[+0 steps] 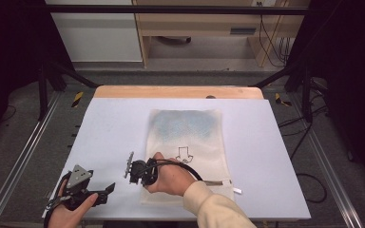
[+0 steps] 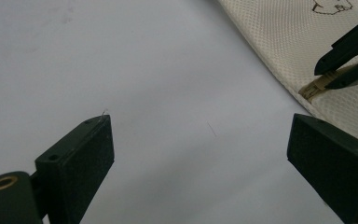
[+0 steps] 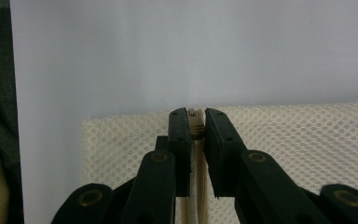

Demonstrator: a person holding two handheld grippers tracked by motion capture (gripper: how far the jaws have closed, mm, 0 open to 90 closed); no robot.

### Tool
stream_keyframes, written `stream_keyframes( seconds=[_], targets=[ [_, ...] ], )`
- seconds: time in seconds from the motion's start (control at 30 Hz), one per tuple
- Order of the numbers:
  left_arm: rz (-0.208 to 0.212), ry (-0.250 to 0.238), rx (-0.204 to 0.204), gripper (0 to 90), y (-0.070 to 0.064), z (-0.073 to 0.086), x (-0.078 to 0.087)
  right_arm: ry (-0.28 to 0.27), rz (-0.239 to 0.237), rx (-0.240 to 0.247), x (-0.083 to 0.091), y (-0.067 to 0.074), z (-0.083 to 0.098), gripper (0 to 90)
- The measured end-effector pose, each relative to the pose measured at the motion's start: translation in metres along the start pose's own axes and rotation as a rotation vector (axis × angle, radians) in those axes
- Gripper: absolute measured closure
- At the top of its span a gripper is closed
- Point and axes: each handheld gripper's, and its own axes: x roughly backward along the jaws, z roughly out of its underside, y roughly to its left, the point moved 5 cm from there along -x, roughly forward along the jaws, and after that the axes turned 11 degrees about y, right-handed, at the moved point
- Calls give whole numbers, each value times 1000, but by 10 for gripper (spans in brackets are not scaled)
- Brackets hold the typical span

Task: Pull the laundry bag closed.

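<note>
the cream mesh laundry bag (image 1: 186,142) is lying flat on the white desk (image 1: 109,137), near its front edge. the right gripper (image 3: 196,122) is clenching its jaws on the zipper pull (image 3: 196,125) at the bag's left edge. the left gripper (image 2: 200,154) is hovering over bare desk just beside the bag, and its jaws are standing wide apart, grasping nothing.

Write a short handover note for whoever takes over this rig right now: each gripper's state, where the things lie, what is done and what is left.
Right gripper: shut on the zipper pull at the near left corner of the mesh bag.
Left gripper: open, holding nothing, over bare table left of the bag.
Bag lies flat mid-table, something bluish inside.
Done: pull gripped.
Left: work the zipper; whether it is open or closed cannot be told. The left gripper could probably steady the bag.
</note>
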Motion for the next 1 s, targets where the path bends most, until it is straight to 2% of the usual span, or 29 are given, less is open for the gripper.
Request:
stream_keyframes(
  seconds=[0.07,0.17,0.33,0.47,0.63,0.7,0.73,0.83,0.9,1.0],
  targets=[
    [15,-3,-3,79,-3,-1,0,-14,-6,-1,2,0,0,813],
    [73,-15,6,83,-12,-2,-1,-38,-5,-6,8,-1,0,814],
    [140,-8,-23,92,-30,-4,-4,-68,-8,-14,18,-2,1,815],
    [240,2,-43,109,-49,-8,-12,-79,-9,-13,25,-3,3,815],
    [319,6,-54,127,-70,-15,-23,-98,-8,-26,34,-3,5,815],
    [346,-3,-38,151,-73,-18,-26,-106,-4,-25,37,-4,6,815],
    [364,-9,-21,194,-73,-19,-28,-113,-3,-26,39,-4,7,815],
    [394,-23,26,232,-71,-21,-34,-116,-2,-30,40,-4,8,815],
    [417,-28,39,278,-69,-21,-36,-128,-4,-34,41,-5,9,815],
    [420,-28,37,328,-67,-22,-39,-136,-5,-35,43,-5,9,815]
  ],
)
